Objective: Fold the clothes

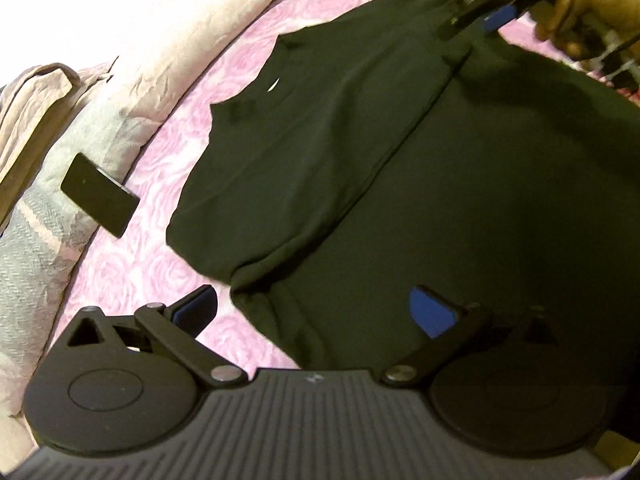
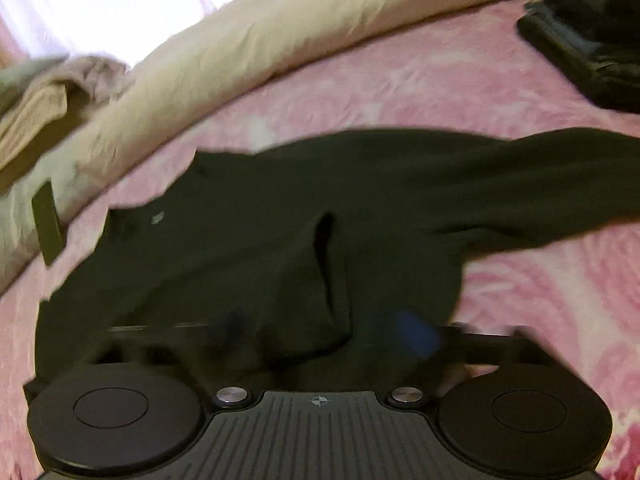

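Observation:
A dark green garment lies spread on the pink bedspread, with one side folded over along a long crease. My left gripper stands open at the near edge of the garment, one blue pad over the bedspread and the other over the cloth, with nothing pinched. In the left wrist view a hand holds my right gripper at the garment's far corner. In the blurred right wrist view my right gripper has its fingers wide apart above the garment. A fold of the cloth lies between them, and a sleeve stretches right.
A cream duvet runs along the far side of the bed. Beige clothes are piled at the left. A flat black rectangular object leans on the bedding near the garment. A dark stack of items sits at the far right.

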The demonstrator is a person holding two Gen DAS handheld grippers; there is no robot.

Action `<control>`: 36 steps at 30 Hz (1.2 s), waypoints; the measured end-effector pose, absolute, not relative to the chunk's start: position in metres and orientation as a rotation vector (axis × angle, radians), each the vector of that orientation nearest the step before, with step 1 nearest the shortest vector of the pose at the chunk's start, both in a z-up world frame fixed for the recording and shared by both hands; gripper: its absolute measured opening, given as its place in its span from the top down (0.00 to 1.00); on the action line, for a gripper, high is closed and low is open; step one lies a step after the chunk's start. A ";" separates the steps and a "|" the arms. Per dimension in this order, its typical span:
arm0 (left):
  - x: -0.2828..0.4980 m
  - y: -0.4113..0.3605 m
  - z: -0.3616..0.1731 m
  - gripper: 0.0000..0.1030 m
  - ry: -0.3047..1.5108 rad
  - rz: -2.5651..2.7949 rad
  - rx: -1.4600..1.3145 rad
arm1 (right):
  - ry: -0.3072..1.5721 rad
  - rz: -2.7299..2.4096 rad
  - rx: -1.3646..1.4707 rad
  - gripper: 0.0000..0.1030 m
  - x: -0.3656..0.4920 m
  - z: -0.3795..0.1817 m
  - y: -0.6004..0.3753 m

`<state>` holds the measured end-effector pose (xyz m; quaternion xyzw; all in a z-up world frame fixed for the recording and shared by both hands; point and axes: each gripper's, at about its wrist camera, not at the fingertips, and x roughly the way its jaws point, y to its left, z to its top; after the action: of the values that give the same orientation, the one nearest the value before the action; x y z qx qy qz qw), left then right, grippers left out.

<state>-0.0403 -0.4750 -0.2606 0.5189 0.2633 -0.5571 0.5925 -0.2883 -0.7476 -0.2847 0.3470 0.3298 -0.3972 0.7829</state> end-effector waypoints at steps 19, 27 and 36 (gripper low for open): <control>0.062 -0.486 -0.328 0.95 0.834 -1.047 0.919 | 0.860 -0.587 0.448 0.12 -0.185 -0.282 -0.677; 0.057 -0.455 -0.339 0.95 0.846 -1.074 0.847 | 0.848 -0.336 0.399 0.12 -0.096 -0.271 -0.639; 0.061 -0.441 -0.340 0.95 0.835 -1.057 0.691 | 1.056 -0.032 0.293 0.42 0.058 -0.326 -0.613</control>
<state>0.0612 -0.4411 -0.3404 0.3136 0.3788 -0.4794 0.7269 0.0582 -0.6131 -0.3262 0.1392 0.5018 -0.0153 0.8536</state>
